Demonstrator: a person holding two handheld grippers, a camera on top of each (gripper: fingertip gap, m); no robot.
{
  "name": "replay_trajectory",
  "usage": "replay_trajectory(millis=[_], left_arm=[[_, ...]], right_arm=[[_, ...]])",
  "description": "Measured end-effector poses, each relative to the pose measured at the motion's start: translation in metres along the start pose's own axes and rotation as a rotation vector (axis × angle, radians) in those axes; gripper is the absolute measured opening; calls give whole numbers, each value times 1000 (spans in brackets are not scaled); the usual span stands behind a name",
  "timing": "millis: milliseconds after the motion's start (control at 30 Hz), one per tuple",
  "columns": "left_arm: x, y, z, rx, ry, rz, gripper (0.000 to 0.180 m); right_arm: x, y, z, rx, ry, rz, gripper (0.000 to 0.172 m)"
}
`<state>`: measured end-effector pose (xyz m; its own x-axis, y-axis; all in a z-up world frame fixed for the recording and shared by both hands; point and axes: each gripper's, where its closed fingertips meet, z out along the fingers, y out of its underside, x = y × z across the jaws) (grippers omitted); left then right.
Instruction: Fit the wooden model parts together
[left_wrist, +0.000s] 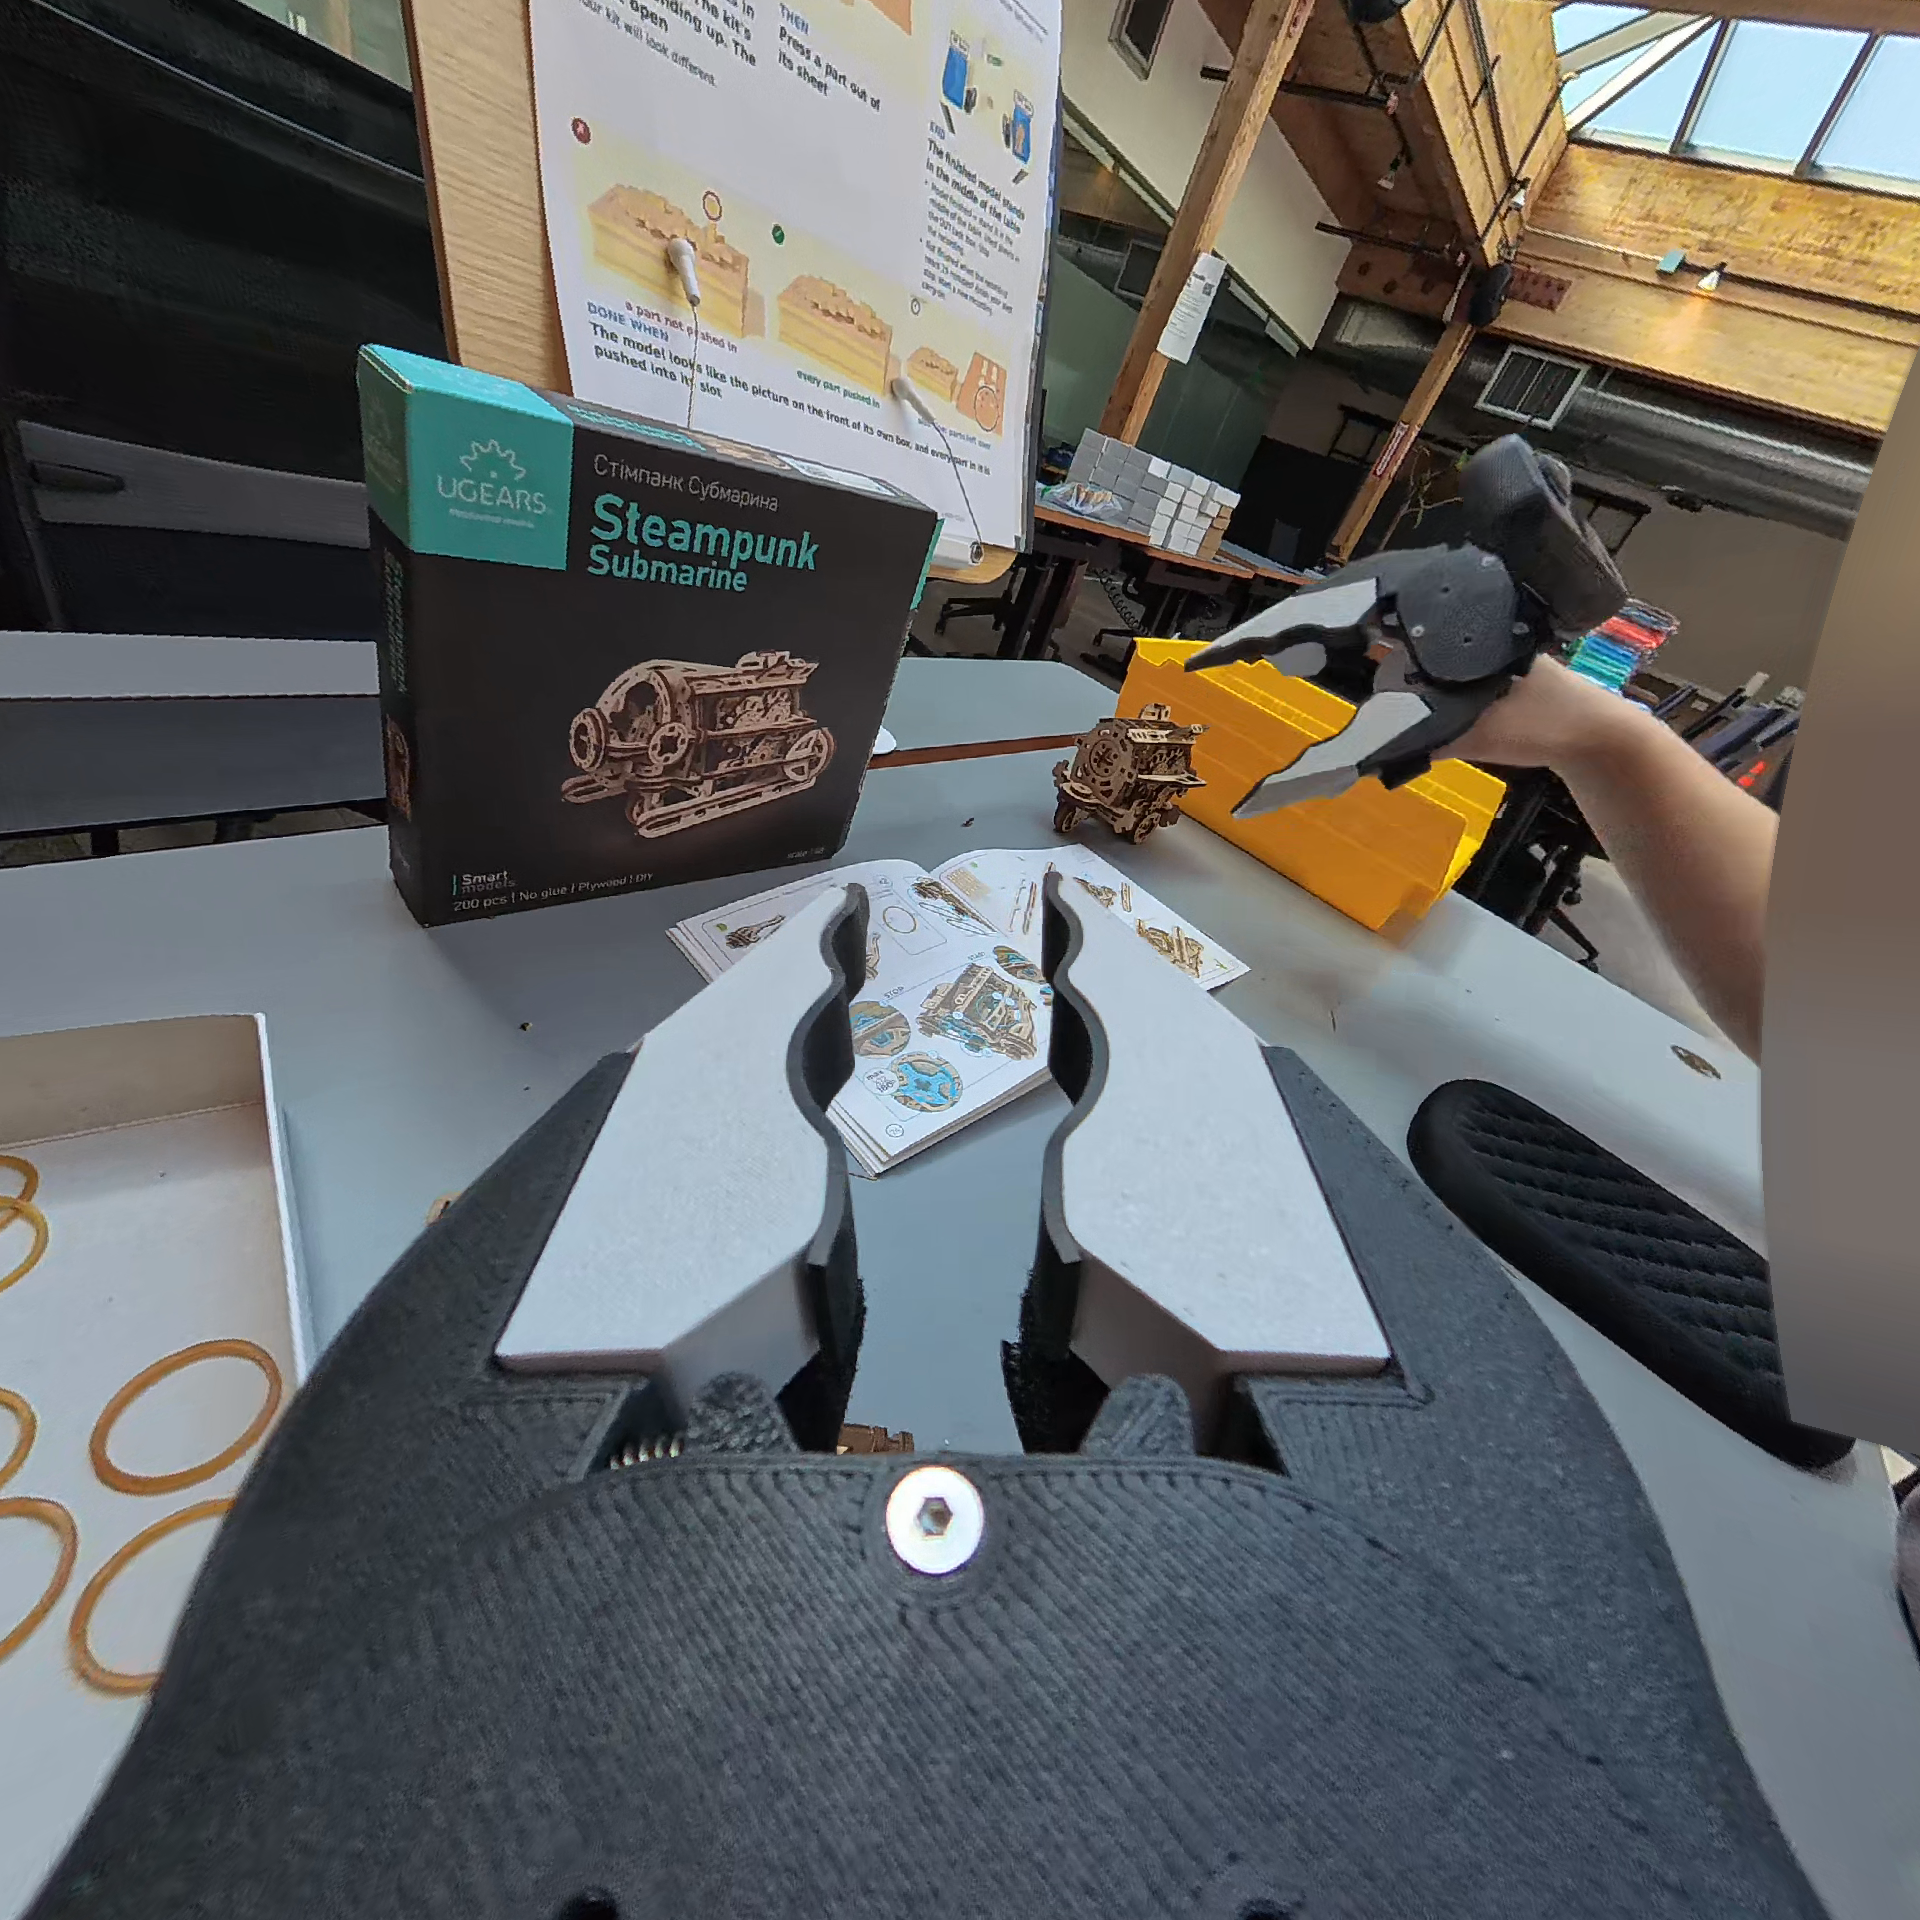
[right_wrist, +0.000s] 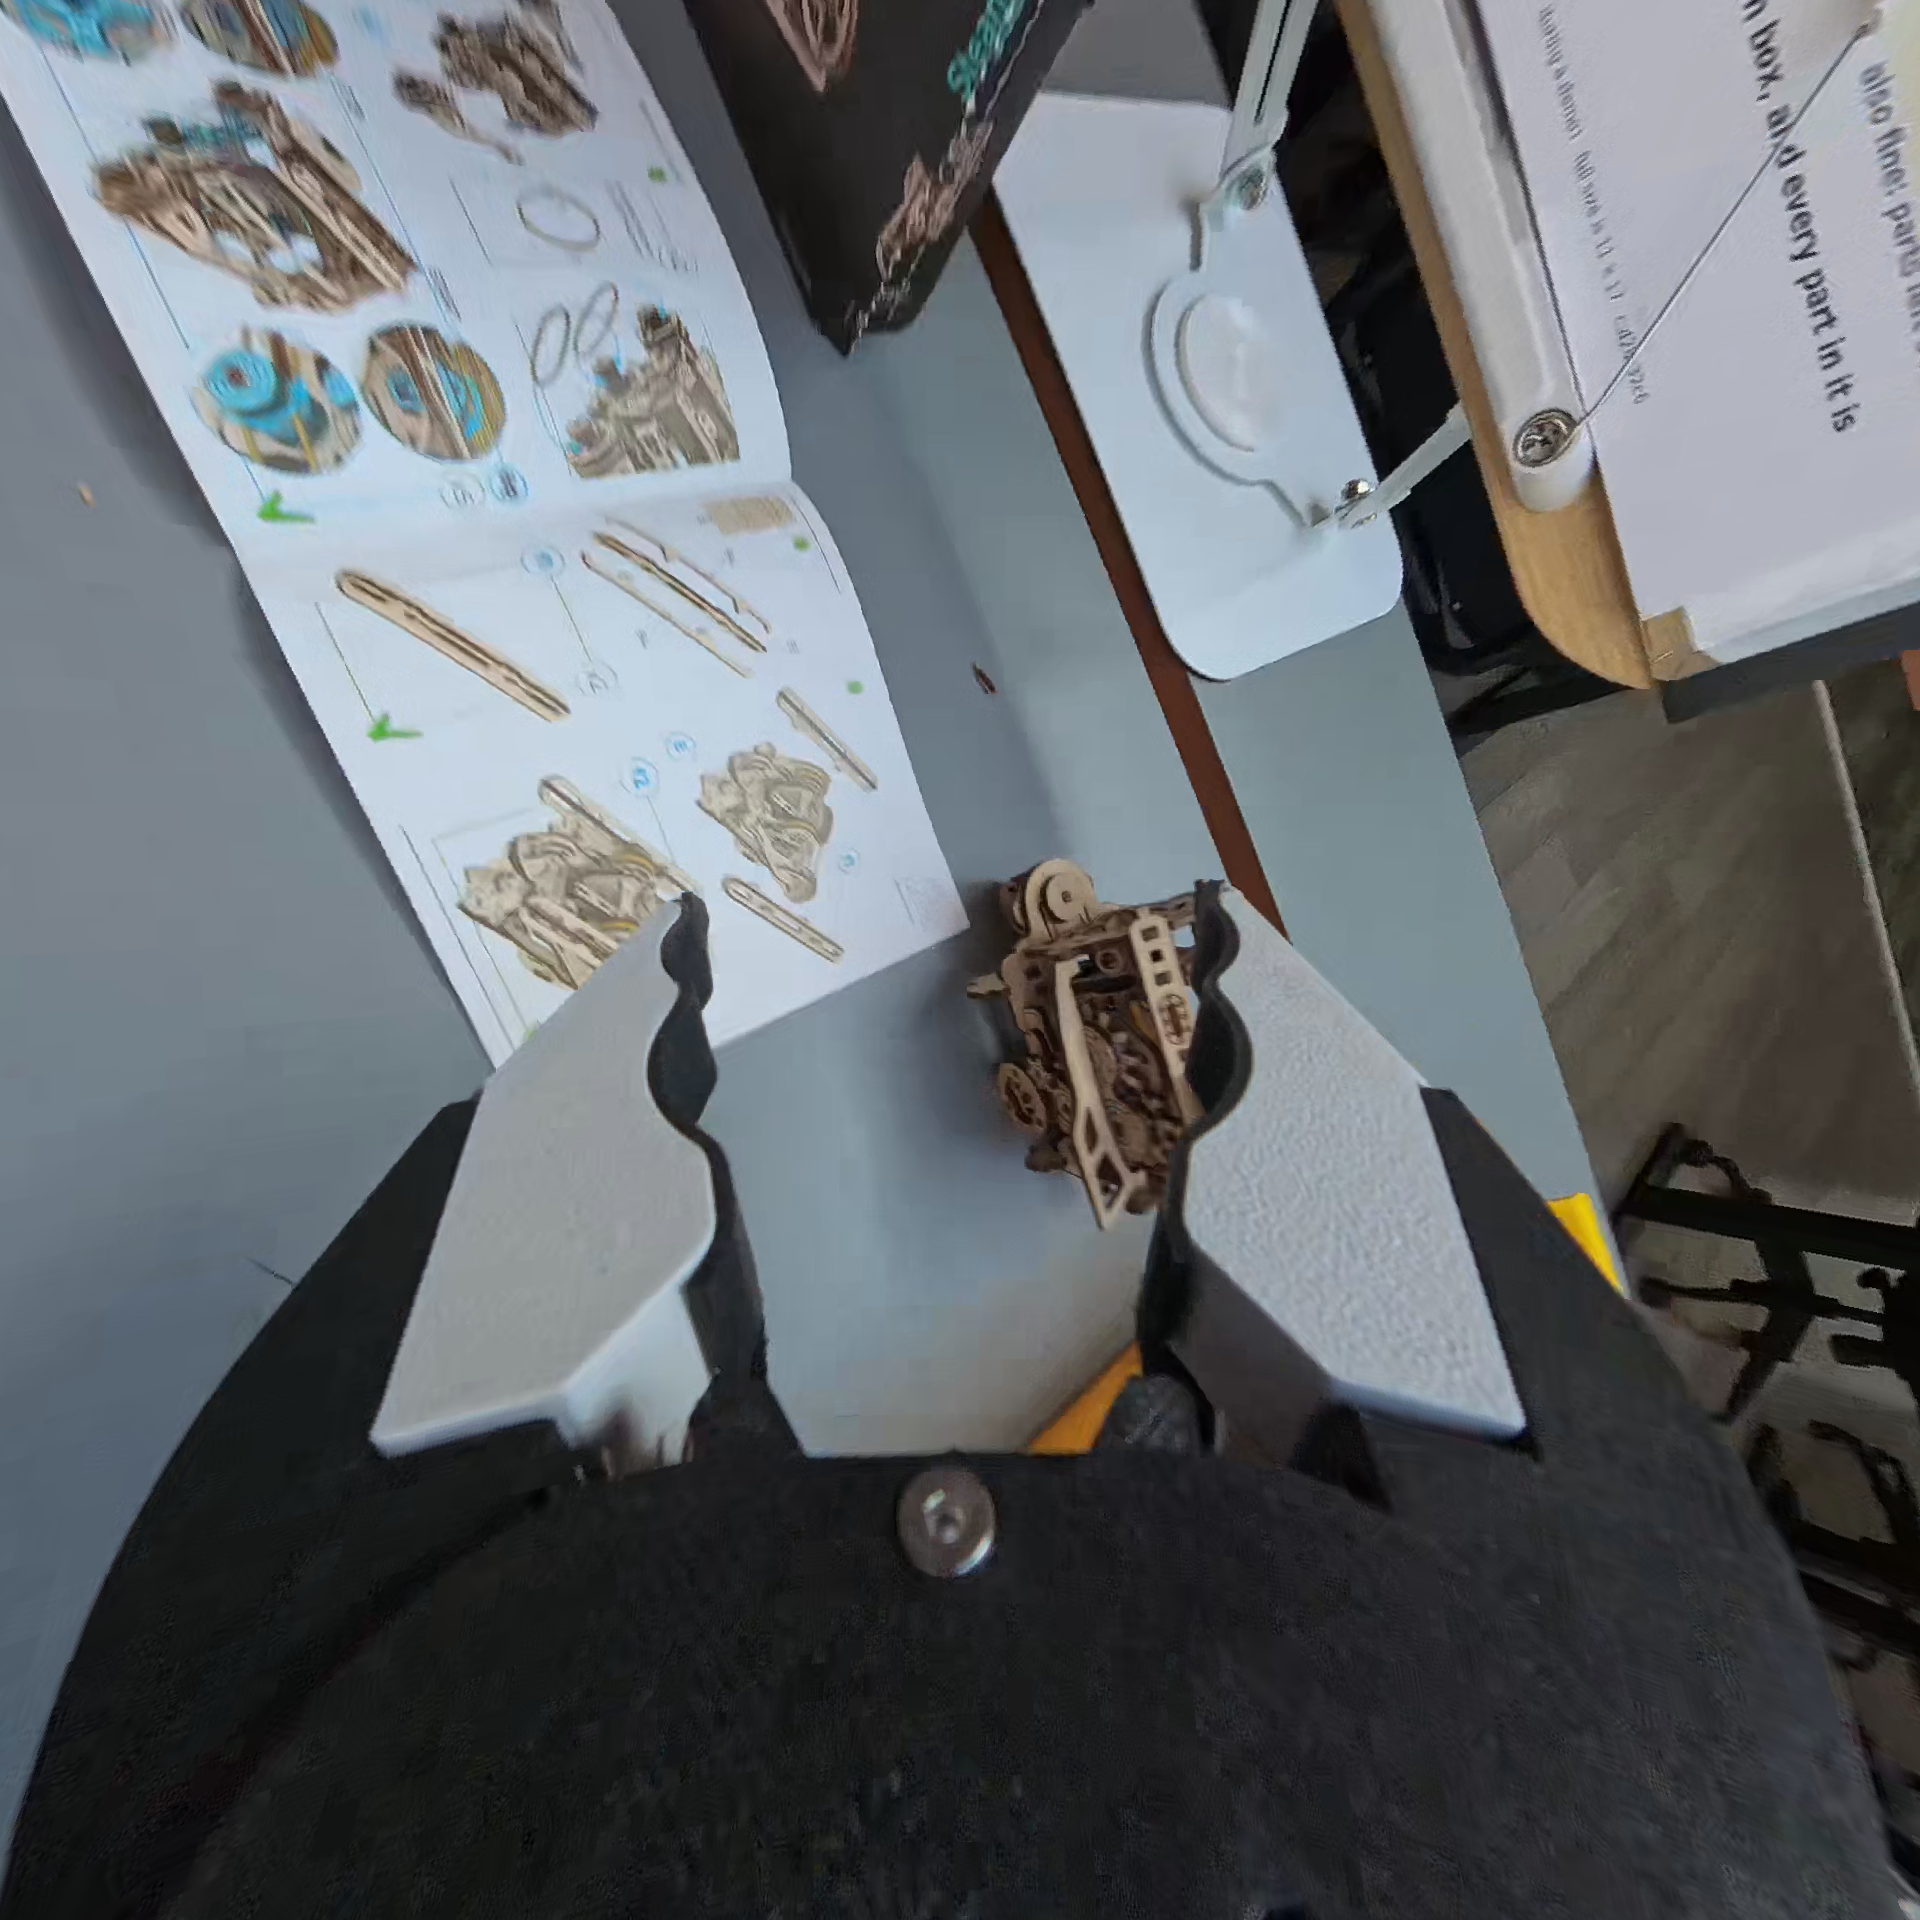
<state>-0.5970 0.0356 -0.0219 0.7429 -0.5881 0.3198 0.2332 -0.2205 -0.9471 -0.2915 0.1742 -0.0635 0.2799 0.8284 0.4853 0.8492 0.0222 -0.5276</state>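
A small, partly built wooden model (left_wrist: 1127, 774) stands on the grey table (left_wrist: 468, 997) beside a yellow bin (left_wrist: 1351, 821). My right gripper (left_wrist: 1218, 738) hovers just right of and above it, jaws wide apart and empty. In the right wrist view the model (right_wrist: 1091, 1049) lies below my right gripper (right_wrist: 951, 899), close to the right finger (right_wrist: 1340, 1143). No pad presses on it. My left gripper (left_wrist: 953, 894) is partly open and empty above the open instruction booklet (left_wrist: 956, 997).
The dark kit box (left_wrist: 644, 644) stands upright at the back left, in front of an instruction board (left_wrist: 790, 208). A white tray (left_wrist: 156, 1247) with several rubber bands (left_wrist: 187, 1413) is at the left. A black mesh chair (left_wrist: 1610, 1247) sits at the table's right edge. There is about 35 centimeters between the tips of the two grippers.
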Motion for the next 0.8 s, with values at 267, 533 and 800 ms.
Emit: replay_trajectory(millis=[267, 533, 800], left_arm=[[0, 2, 0, -15, -6, 31, 31], [0, 3, 1, -24, -7, 37, 29], [-4, 4, 0, -31, -29, 50, 29]], right_arm=[[57, 59, 35, -436, -289, -221, 97], [50, 74, 52, -477, -375, -206, 76], [54, 89, 57, -563, -380, -192, 73]])
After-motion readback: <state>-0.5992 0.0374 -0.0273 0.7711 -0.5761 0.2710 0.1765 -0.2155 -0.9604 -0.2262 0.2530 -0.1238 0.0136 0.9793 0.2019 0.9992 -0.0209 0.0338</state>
